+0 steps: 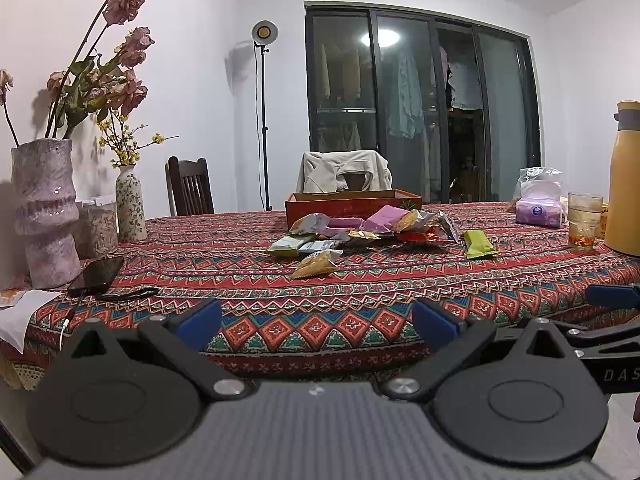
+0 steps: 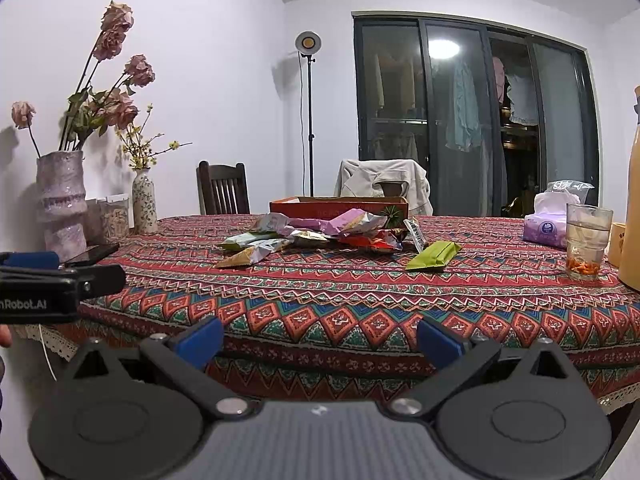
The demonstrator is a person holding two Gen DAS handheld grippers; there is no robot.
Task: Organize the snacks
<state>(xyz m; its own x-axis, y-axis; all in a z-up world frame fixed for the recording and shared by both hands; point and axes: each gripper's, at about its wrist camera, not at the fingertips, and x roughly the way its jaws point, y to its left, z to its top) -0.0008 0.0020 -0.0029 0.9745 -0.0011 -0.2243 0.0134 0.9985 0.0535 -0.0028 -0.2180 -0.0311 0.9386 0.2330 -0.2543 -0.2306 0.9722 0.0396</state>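
A heap of snack packets (image 1: 360, 230) (image 2: 320, 236) lies mid-table in front of a low red cardboard box (image 1: 352, 204) (image 2: 340, 206). A green packet (image 1: 480, 245) (image 2: 434, 255) rests to the heap's right, and an orange-yellow packet (image 1: 316, 264) (image 2: 240, 258) lies nearest me. My left gripper (image 1: 316, 322) hangs open at the table's near edge, far short of the snacks, with nothing between its blue pads. My right gripper (image 2: 318, 344) is likewise open and empty, just before the near edge. Each gripper shows at the side of the other's view.
Two vases with flowers (image 1: 46, 208) (image 2: 60, 196) and a phone (image 1: 98, 272) stand at the left. A glass (image 1: 584, 220) (image 2: 586, 240), tissue pack (image 1: 540, 208) (image 2: 546, 228) and yellow thermos (image 1: 624, 184) sit at the right. Chairs (image 1: 190, 192) stand behind the patterned tablecloth (image 1: 320, 300).
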